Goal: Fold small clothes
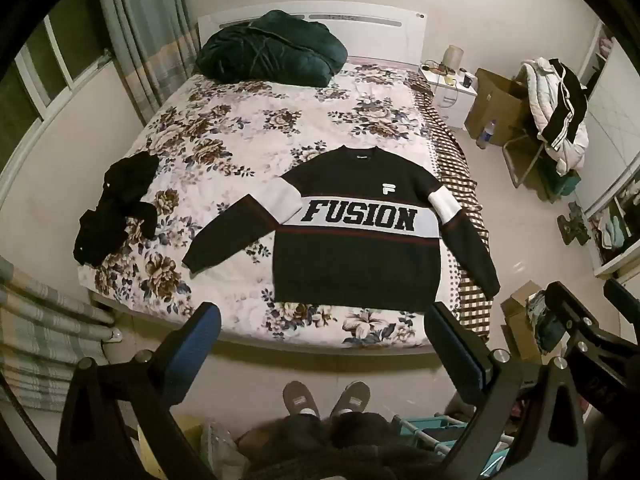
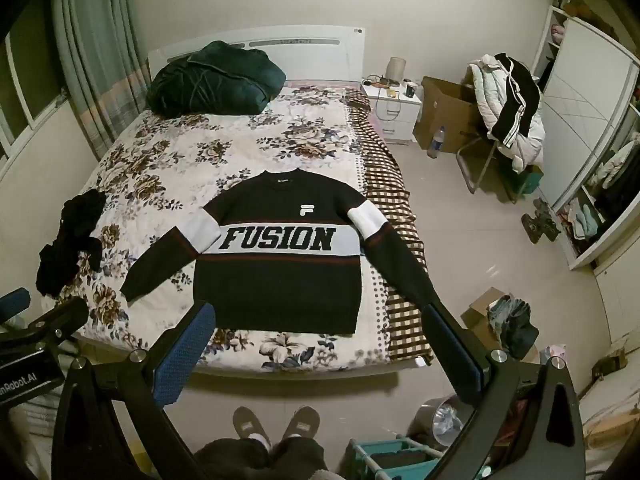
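Observation:
A black sweater (image 1: 352, 264) with a white band reading FUSION lies flat, front up, on the floral bedspread (image 1: 248, 136), sleeves spread out. The same sweater (image 2: 276, 284) fills the middle of the right wrist view. A crumpled black garment (image 1: 116, 208) lies at the bed's left edge, also the black garment (image 2: 68, 240). My left gripper (image 1: 320, 320) hangs open, high above the foot of the bed, nothing between its fingers. My right gripper (image 2: 316, 320) is open too, likewise high over the sweater's hem and empty.
A dark green duvet (image 1: 268, 48) is bundled at the headboard. A checked blanket (image 1: 464, 208) hangs over the bed's right side. A nightstand (image 2: 394, 114), cardboard boxes (image 2: 448, 116), a chair heaped with coats (image 2: 508, 108) and a wardrobe (image 2: 592, 152) stand right. The person's slippers (image 2: 276, 424) stand at the bed's foot.

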A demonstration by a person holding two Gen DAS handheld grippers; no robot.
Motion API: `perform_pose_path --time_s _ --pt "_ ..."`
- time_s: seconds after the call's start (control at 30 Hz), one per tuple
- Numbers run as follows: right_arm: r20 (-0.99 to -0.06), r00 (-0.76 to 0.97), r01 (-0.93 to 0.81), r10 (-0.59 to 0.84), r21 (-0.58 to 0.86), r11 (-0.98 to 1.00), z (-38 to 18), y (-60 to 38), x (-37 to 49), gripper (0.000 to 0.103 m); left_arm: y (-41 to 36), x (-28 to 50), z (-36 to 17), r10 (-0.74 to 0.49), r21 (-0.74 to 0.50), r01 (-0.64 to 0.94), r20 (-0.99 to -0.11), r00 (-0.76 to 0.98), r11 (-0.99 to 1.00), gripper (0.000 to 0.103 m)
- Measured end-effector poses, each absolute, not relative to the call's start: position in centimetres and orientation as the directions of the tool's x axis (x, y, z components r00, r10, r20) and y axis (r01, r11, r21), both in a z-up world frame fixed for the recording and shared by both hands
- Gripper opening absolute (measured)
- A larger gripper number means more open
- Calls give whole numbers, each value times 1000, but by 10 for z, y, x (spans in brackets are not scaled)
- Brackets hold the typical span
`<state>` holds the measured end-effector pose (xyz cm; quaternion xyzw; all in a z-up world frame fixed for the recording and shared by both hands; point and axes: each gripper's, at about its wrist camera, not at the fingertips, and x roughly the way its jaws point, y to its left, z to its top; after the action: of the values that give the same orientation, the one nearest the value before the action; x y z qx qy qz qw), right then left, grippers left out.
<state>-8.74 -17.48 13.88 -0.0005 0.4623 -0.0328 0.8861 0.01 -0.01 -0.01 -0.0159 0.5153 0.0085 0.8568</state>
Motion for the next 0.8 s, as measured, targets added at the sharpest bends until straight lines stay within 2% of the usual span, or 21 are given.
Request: perform_pose_path --time_s 0.8 --pt "-815 576 60 -65 -37 998 146 -173 -92 103 0 1 -1 2 -16 -33 -881 473 999 103"
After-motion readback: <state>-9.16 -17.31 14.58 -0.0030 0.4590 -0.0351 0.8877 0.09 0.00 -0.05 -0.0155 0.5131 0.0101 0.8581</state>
